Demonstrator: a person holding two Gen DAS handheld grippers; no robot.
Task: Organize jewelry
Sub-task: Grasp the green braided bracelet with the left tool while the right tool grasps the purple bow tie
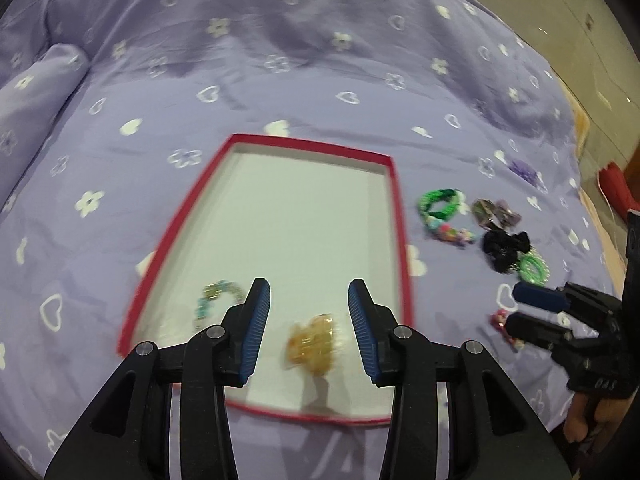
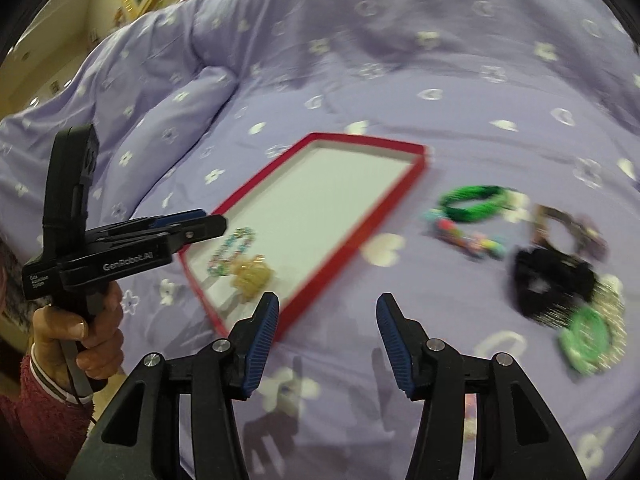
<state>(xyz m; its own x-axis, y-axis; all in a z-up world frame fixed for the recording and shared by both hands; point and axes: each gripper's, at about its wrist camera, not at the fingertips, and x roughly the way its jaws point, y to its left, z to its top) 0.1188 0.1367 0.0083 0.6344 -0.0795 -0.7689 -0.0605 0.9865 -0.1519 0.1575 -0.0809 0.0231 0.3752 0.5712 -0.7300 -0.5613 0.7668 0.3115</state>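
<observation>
A red-rimmed tray with a white floor lies on the purple bedspread. In it lie an amber hair claw and a pale beaded bracelet. My left gripper is open and empty above the tray's near end, over the claw. My right gripper is open and empty over the bedspread right of the tray; it also shows in the left wrist view. Right of the tray lie a green bracelet, a multicoloured bead piece, a black scrunchie and a green coil tie.
A purple-grey bow, a purple flower clip and a pink piece beside the right fingers lie on the bedspread. A pillow bulges at the left. The bed edge and floor are at the right.
</observation>
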